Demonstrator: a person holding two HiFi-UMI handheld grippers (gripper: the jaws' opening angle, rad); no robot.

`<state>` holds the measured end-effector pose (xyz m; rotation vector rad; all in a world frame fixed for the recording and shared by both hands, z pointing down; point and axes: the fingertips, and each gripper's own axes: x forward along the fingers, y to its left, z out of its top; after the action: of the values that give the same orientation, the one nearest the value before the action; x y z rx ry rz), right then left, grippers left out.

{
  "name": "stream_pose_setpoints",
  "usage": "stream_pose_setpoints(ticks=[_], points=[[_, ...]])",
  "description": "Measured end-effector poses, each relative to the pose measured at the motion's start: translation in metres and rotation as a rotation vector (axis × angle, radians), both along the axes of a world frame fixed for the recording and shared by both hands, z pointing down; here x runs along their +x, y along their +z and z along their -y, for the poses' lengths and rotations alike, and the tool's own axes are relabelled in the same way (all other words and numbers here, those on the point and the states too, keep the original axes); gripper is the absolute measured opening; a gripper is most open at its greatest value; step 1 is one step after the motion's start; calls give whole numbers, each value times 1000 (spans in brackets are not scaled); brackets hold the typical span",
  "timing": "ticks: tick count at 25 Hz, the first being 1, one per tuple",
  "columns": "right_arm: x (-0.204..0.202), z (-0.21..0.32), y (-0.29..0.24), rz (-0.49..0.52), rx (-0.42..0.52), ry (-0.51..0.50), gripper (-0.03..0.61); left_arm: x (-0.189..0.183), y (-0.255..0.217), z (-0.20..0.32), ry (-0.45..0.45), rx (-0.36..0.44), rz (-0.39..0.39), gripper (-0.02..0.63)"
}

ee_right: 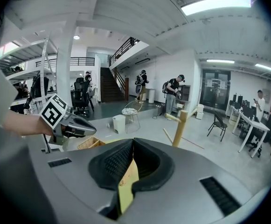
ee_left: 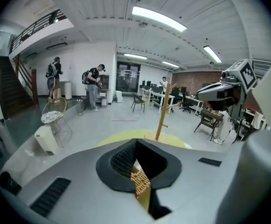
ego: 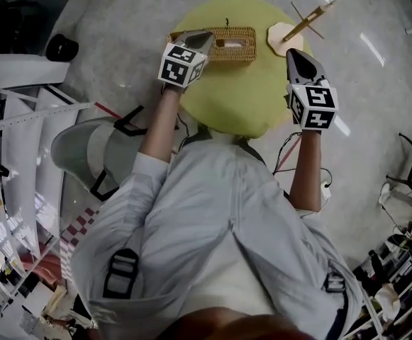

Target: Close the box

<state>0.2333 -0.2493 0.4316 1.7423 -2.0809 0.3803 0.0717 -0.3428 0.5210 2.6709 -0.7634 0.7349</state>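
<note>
A woven wicker box [ego: 232,44] lies on the far part of a round yellow-green table [ego: 227,98]; something pale shows in its top. My left gripper [ego: 207,37] is shut, its tips at the box's left end; through the gap below the jaws [ee_left: 135,143] the wicker [ee_left: 140,183] shows. Over the table's right edge my right gripper [ego: 296,54] is shut and holds nothing, apart from the box. From the right gripper view [ee_right: 133,143] the box [ee_right: 89,143] and the left gripper [ee_right: 74,125] are at left.
A wooden stand [ego: 301,25] on a pale base stands at the table's far right, between box and right gripper. A grey seat [ego: 85,144] and cables are on the floor at left. Two people [ee_left: 94,85], a wire chair [ee_left: 56,118] and a white bin [ee_left: 45,139] are far off.
</note>
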Motion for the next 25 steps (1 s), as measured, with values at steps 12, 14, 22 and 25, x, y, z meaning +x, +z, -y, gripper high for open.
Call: stream_pose_setpoints(ticks=[12,14,22,25], points=[[-15,-5,-79,-65,158,-89,23,-19,-128,-32,-43,272,-105,29],[-21,-5,-88,-68,181,-111,23,-24,-143,-34,-51,306,-104,29],[-43,-8,-122,-73,247,-172,23,-36,-186,-50,-68,405,-102,29],[-52,-6,-127,-72,257,-188,23,-41,-196,-54,-69,440,-99,29]])
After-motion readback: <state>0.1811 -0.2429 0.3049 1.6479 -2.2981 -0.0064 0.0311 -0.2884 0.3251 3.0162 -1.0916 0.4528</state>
